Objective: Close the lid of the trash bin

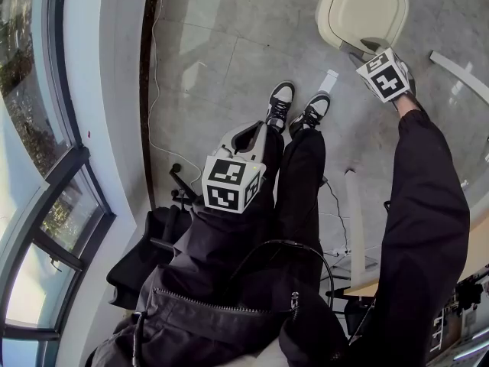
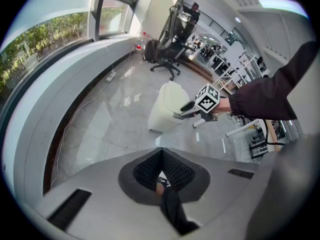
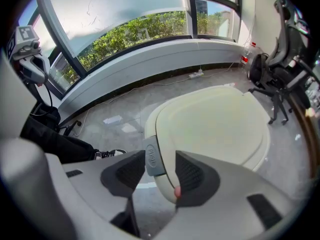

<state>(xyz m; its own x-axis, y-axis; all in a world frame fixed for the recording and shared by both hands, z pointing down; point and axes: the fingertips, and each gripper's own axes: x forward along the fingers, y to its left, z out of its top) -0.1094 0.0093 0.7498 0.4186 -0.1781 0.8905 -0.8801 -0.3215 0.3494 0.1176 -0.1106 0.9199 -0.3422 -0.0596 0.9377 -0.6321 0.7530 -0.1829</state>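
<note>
- Your right gripper is at the front edge of the lid; its fingers grasp the rim there, with the grey push tab between them.
- The bin stands on the floor, ahead of your shoes and to the right.
- The lid looks down or almost down on the bin; I can't tell if it's latched.
- Left to do, likely: press it home, then let go.
- Your left gripper is by your legs, fingers clenched on nothing.
</note>
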